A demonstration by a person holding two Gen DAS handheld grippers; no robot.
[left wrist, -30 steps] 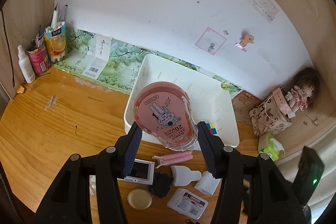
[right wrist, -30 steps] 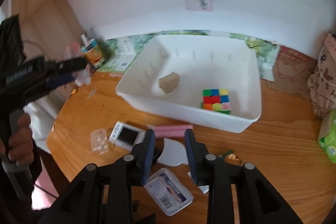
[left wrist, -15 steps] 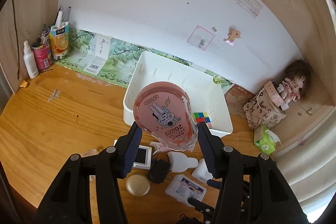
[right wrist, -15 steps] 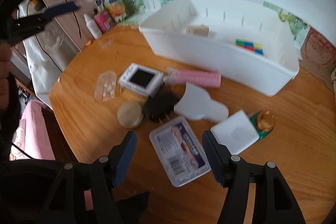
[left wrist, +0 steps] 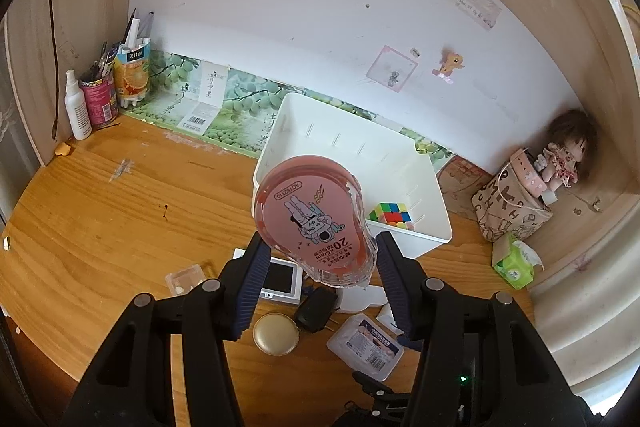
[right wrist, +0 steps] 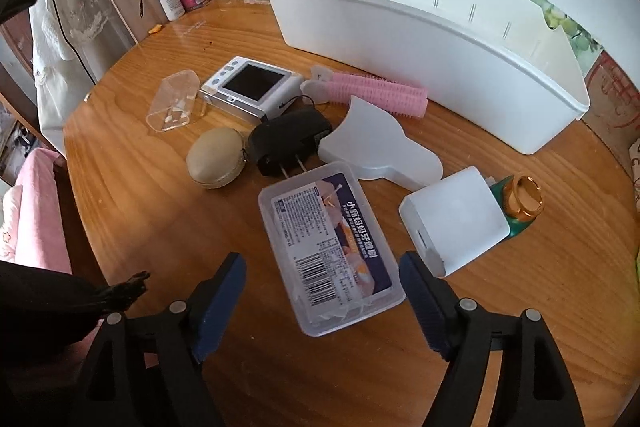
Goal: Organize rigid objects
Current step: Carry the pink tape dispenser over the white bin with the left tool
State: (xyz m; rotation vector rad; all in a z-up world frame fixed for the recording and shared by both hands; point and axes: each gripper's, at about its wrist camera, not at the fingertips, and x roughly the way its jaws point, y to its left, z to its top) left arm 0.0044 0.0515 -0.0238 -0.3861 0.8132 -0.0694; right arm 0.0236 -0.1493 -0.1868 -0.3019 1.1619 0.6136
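Pink tape dispenser (left wrist: 316, 223) sits clamped in the left tool (left wrist: 318, 279), above the bin (left wrist: 436, 227) at frame centre. The right tool (right wrist: 322, 301), jaws opening and bare, straddles the clear box (right wrist: 328, 247) on the counter (right wrist: 140, 211); it should descend squarely, then close on the long sides.

Hidden or partly seen:
- White bin (left wrist: 404, 147): near-left corner and part of floor covered by pink correction-tape dispenser (left wrist: 316, 223).
- Rubik's cube (left wrist: 390, 217): left edge hidden behind the dispenser.
- White scoop (left wrist: 362, 297): mostly hidden behind the dispenser.
- Green item (right wrist: 516, 223) under gold ring (right wrist: 526, 195): largely covered by white box (right wrist: 456, 223); kind unclear.
- Clear box (right wrist: 328, 247) label: print too small to read.
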